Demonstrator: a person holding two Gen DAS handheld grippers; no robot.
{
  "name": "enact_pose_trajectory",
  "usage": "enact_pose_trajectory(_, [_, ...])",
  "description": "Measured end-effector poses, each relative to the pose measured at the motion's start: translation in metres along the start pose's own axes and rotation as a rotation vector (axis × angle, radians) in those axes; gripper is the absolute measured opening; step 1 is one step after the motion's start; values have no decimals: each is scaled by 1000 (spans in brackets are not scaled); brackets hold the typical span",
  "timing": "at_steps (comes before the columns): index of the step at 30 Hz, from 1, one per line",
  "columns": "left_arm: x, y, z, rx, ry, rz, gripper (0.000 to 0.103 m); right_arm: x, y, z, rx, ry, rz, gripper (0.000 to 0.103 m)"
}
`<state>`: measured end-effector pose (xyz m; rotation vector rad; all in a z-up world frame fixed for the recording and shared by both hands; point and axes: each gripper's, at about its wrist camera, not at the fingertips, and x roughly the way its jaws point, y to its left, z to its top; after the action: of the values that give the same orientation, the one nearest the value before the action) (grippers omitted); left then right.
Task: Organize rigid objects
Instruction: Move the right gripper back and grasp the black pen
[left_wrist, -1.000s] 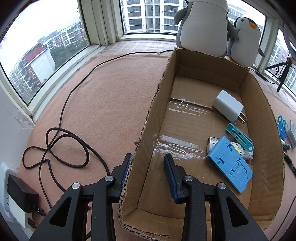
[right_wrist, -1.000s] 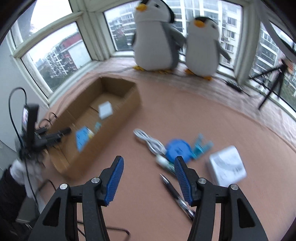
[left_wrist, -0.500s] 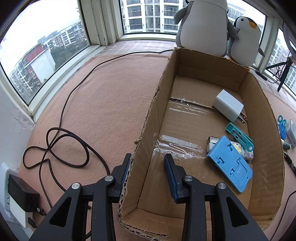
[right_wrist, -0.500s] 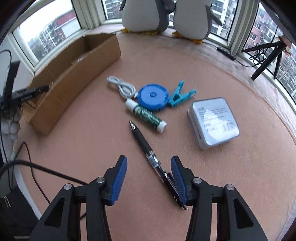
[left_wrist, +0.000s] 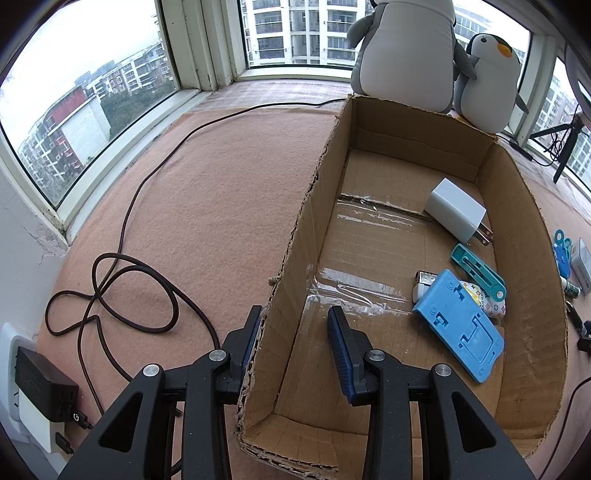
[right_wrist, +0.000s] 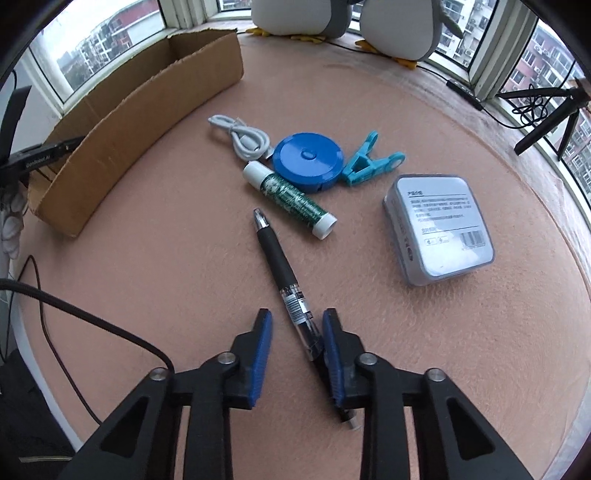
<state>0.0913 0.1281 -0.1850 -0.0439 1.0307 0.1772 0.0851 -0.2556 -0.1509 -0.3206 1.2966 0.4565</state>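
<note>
My left gripper (left_wrist: 295, 332) is open and straddles the left wall of the cardboard box (left_wrist: 291, 251). The box holds a white charger (left_wrist: 454, 214), a teal cutter (left_wrist: 478, 271) and a blue plastic stand (left_wrist: 458, 325). My right gripper (right_wrist: 297, 332) is open and low over the mat, with the rear of a black pen (right_wrist: 282, 275) between its fingers, close to the right one. Beyond the pen lie a green tube (right_wrist: 290, 199), a blue round tape measure (right_wrist: 308, 160), a teal clip (right_wrist: 369, 160), a white cable (right_wrist: 242, 138) and a grey case (right_wrist: 439, 225).
Two plush penguins (left_wrist: 406, 51) stand behind the box by the windows. A dark cable (left_wrist: 122, 280) coils on the mat left of the box, near a black plug (left_wrist: 44, 384). A tripod (right_wrist: 546, 110) stands at the right. The box shows at the left in the right wrist view (right_wrist: 147, 110).
My right gripper has dropped toward the mat and moved forward, so the pen's rear now lies between its fingers. The left gripper and the box have not moved.
</note>
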Motion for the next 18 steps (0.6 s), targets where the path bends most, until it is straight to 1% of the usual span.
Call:
enact_pose_trajectory(2, [0, 0, 0, 0, 0, 0, 38, -1, 2, -1, -4, -4, 2, 15])
enact_pose_trajectory(4, [0, 0, 0, 0, 0, 0, 38, -1, 3, -1, -3, -4, 7, 12])
enact_pose_trajectory(7, [0, 0, 0, 0, 0, -1, 38, -2, 5, -2, 8, -12, 9, 11])
enact_pose_trajectory(11, [0, 0, 0, 0, 0, -1, 38, -5, 3, -2, 51, -26, 50, 10])
enact_pose_trajectory(18, [0, 0, 0, 0, 0, -1, 38, -23, 13, -4, 67, -65, 84, 10])
